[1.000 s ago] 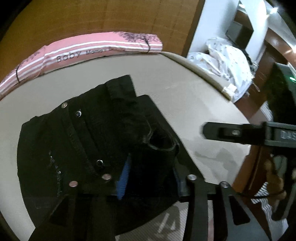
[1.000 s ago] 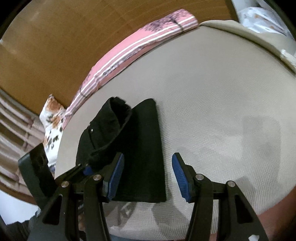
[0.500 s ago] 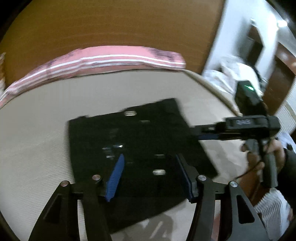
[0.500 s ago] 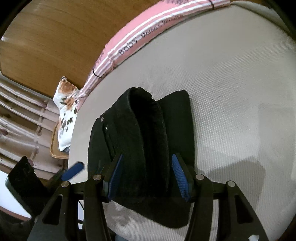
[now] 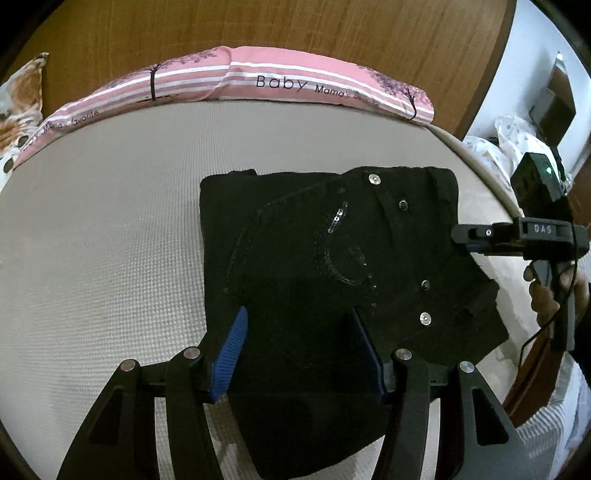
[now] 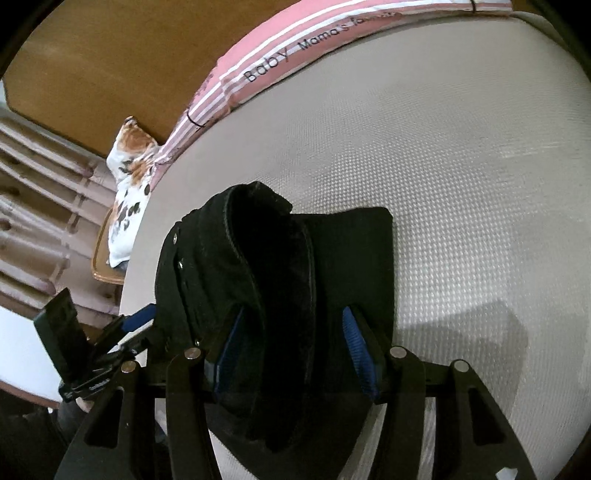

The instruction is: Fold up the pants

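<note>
The black pants [image 5: 332, 258] lie folded into a rough square on the beige mattress [image 5: 110, 221], rivets and waistband toward the right. My left gripper [image 5: 299, 350] hovers open over their near part, and its blue pads touch no cloth. In the right wrist view the thick waistband fold [image 6: 273, 258] humps up between the fingers of my right gripper [image 6: 291, 350]. That gripper stands open, with its pads on either side of the fold. The left wrist view shows the right gripper [image 5: 465, 240] at the pants' right edge. The left gripper [image 6: 133, 332] appears at the pants' left side.
A pink striped pillow [image 5: 258, 85] lies along the wooden headboard [image 5: 258, 29]. A floral cushion [image 6: 129, 162] sits at the bed's far corner. White laundry [image 5: 517, 136] is heaped beyond the mattress's right edge. A person's hand [image 5: 543, 291] holds the right gripper's handle.
The left gripper has let go of the raised fold and widened; the pants now lie flat under it. The right gripper has moved left, from beside the pants to astride the waistband fold.
</note>
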Available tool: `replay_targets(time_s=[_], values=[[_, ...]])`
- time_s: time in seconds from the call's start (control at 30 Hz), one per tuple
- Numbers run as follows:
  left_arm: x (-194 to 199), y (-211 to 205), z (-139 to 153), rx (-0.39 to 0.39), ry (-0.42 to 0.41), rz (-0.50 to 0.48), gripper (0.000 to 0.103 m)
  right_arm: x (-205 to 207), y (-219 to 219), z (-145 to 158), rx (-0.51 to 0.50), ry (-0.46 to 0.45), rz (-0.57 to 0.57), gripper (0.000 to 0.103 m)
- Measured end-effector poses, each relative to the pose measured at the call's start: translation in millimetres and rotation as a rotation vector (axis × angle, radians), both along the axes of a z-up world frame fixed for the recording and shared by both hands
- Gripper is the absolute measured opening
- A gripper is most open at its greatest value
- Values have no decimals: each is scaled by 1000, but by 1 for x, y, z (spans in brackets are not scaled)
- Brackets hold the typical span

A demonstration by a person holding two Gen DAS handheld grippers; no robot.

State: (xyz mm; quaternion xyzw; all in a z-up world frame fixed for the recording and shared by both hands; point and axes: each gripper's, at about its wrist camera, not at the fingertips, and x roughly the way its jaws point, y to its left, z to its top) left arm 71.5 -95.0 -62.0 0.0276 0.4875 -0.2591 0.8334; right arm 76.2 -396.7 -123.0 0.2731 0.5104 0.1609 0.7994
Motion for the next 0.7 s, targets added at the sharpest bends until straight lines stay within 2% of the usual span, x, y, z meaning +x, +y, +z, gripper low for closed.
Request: replay_targets(time_s=[0.1, 0.17, 0.2, 0.3, 0.4, 0.43, 0.53, 0.7], values=[[-2, 0, -1, 5, -2, 1, 59, 5, -1, -3, 47, -28, 39, 53], [-1, -1, -2, 9, -2, 1, 60, 7, 3, -7, 94, -30, 76, 45], [0, -1, -3, 8, -1, 3, 60, 9, 6, -11, 143, -21, 111, 38], [2, -2, -4, 7, 1, 6, 62, 11, 17, -16, 139, -25, 153, 36], [3, -4, -6, 14, -1, 7, 64, 16, 15, -18, 177, -18, 108, 35], [3, -4, -7, 16, -3, 6, 64, 16, 15, -18, 184, -13, 73, 30], [6, -4, -6, 5, 10, 15, 64, 9, 24, -4, 132, -23, 30, 15], [11, 7, 8, -65, 10, 61, 64, -9, 44, 47, 9, -79, -10, 12]])
